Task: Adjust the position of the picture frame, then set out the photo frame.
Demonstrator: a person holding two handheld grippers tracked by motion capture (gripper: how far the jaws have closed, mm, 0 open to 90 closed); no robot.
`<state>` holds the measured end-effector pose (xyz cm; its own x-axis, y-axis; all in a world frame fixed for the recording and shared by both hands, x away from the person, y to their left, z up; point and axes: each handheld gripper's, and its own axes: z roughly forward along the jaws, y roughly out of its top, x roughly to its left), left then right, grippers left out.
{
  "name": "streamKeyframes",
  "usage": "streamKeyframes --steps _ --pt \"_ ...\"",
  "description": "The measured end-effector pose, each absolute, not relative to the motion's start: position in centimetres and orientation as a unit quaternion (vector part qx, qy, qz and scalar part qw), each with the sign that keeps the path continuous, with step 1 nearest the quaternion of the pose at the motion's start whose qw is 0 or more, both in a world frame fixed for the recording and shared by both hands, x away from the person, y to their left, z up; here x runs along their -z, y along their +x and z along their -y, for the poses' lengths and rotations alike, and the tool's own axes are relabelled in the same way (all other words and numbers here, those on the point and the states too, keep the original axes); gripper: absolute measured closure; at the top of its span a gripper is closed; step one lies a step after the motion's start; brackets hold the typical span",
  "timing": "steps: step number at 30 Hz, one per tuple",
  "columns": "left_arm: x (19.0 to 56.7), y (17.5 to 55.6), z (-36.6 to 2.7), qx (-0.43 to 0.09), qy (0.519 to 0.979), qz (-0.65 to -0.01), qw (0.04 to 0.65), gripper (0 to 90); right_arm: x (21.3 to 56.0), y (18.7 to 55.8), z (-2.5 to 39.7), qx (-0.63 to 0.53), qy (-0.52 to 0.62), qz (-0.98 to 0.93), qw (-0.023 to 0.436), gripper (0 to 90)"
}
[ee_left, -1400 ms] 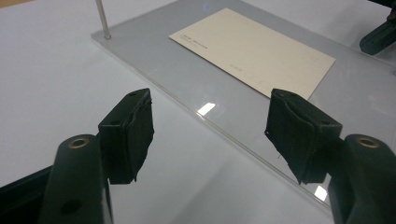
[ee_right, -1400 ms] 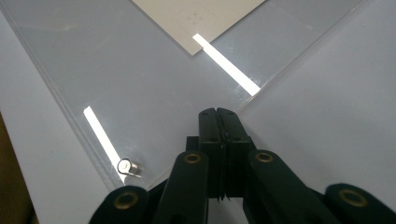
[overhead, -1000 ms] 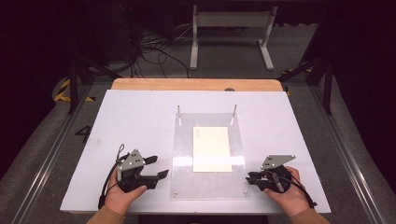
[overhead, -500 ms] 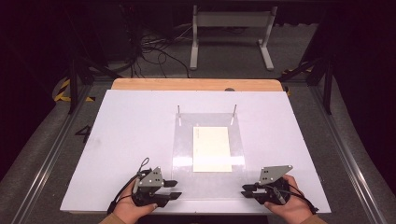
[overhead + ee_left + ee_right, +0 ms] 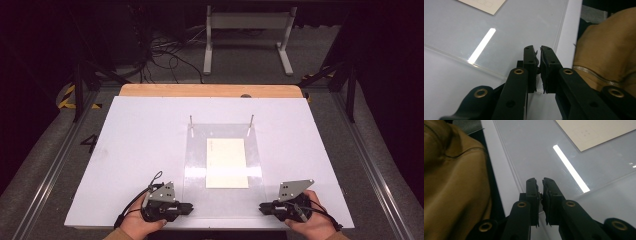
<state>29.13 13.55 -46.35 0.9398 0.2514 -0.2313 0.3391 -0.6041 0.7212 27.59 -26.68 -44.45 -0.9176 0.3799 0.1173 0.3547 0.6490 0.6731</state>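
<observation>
A clear plastic plate (image 5: 222, 200) lies on the white table (image 5: 140, 150), and a cream paper sheet (image 5: 227, 162) is at its middle. Two thin metal pins (image 5: 191, 121) (image 5: 251, 120) stand at its far edge. My left gripper (image 5: 189, 207) is at the plate's near left corner. In the left gripper view its jaws (image 5: 537, 50) are closed on that corner of the plate (image 5: 511, 30). My right gripper (image 5: 261, 206) is at the near right corner. Its tips (image 5: 539, 181) pinch the plate's edge (image 5: 536, 152) in the same way.
A wooden board (image 5: 210, 90) borders the table's far edge. Beyond it are a metal stand (image 5: 247, 30) and loose cables (image 5: 160, 50) on the floor. The person's tan clothing (image 5: 609, 50) (image 5: 454, 182) is close behind the table's near edge.
Both grippers have come back toward the near edge and inward, from beside the plate to its two near corners. Their jaws now close on those corners.
</observation>
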Motion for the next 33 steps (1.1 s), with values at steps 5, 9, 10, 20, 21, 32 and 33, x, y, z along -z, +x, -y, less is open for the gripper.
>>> streamKeyframes --steps 5,9,10,20,21,32,33 --pt "46.1 28.8 -13.5 0.06 0.896 -0.158 0.411 76.6 44.3 27.0 26.6 -0.361 0.196 -0.912 0.005 82.1" --pt "45.4 29.3 -14.3 0.024 0.872 -0.184 0.452 55.3 43.5 27.7 27.0 -0.401 0.201 -0.893 0.033 68.5" --pt "45.2 29.5 -14.6 0.015 0.864 -0.194 0.464 54.5 43.3 27.9 27.2 -0.41 0.204 -0.888 0.044 65.5" --pt "43.9 31.4 -17.1 -0.091 0.797 -0.295 0.519 23.3 41.6 30.1 28.1 -0.492 0.28 -0.814 0.133 48.6" --pt "44.0 31.6 -17.3 -0.097 0.793 -0.301 0.521 18.1 41.5 30.8 28.2 -0.484 0.301 -0.81 0.138 39.5" --pt "44.5 33.1 -19.2 -0.132 0.77 -0.337 0.525 12.4 40.4 34.5 28.0 -0.494 0.324 -0.79 0.167 34.2" --pt "44.4 33.2 -19.6 -0.137 0.769 -0.338 0.525 12.6 40.0 35.5 28.0 -0.495 0.322 -0.788 0.175 33.6"
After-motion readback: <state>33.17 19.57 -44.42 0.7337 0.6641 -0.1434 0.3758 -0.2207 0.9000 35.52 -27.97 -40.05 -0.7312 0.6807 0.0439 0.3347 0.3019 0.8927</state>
